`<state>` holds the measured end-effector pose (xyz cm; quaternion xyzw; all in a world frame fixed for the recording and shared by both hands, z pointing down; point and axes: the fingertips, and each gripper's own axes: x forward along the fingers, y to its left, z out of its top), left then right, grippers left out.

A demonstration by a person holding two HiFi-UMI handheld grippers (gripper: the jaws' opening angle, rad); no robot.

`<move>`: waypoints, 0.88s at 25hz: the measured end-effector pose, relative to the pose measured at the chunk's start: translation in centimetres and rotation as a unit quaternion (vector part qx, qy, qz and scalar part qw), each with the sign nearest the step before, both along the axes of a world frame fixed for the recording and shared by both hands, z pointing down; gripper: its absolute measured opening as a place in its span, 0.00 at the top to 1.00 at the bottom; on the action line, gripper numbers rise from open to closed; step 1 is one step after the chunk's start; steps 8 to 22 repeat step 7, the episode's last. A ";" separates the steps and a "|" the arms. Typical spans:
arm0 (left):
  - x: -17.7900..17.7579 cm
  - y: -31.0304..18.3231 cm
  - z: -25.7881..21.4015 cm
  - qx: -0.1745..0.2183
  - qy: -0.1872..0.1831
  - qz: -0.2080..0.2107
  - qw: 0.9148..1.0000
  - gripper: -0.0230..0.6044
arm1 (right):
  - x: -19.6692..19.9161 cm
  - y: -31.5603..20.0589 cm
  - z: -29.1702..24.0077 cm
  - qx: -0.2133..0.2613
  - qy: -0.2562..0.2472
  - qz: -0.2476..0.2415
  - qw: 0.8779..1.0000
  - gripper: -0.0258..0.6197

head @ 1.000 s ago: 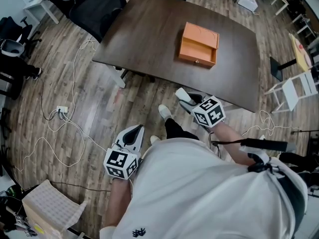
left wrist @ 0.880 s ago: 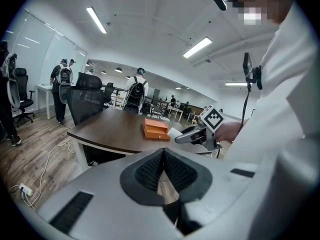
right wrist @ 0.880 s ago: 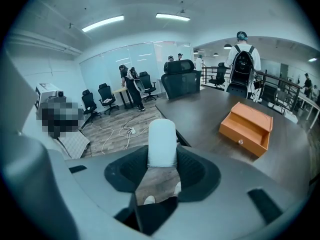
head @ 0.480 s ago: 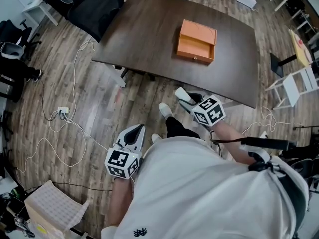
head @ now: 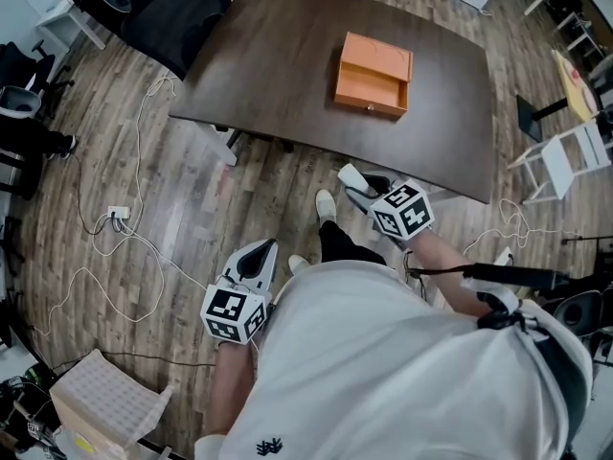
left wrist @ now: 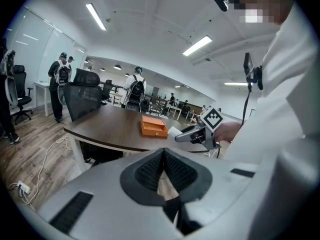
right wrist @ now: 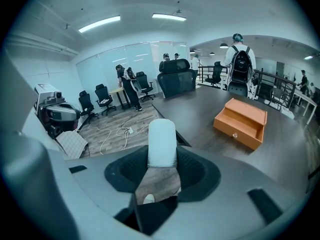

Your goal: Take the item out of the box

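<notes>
An orange box with its drawer pulled open stands on the dark table; the same box shows in the right gripper view. My right gripper hovers over the floor just short of the table's near edge, shut on a white rounded item that sticks out past the jaws. In the left gripper view that item sits at the right gripper's tip. My left gripper hangs lower at the left over the wooden floor, shut and empty.
A black office chair stands at the table's far left corner. White cables trail over the floor at the left. A white folding chair is at the right. People with backpacks stand beyond the table.
In the head view the table and box have slid slightly up and left, and one foot has shifted. Both grippers keep their places and grips.
</notes>
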<state>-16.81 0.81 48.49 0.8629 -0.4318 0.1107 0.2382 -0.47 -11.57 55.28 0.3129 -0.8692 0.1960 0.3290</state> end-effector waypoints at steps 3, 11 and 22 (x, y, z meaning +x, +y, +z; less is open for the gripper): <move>0.1 -1.1 -0.1 0.001 0.000 0.001 1.000 0.95 | 0.2 -1.0 0.0 0.000 -0.001 0.003 1.000 0.71; 0.8 -3.1 -0.2 0.007 -0.002 0.008 1.000 0.95 | 0.7 -2.9 -0.1 0.003 -0.004 0.006 1.000 0.71; 0.8 -3.1 -0.2 0.007 -0.002 0.008 1.000 0.95 | 0.7 -2.9 -0.1 0.003 -0.004 0.006 1.000 0.71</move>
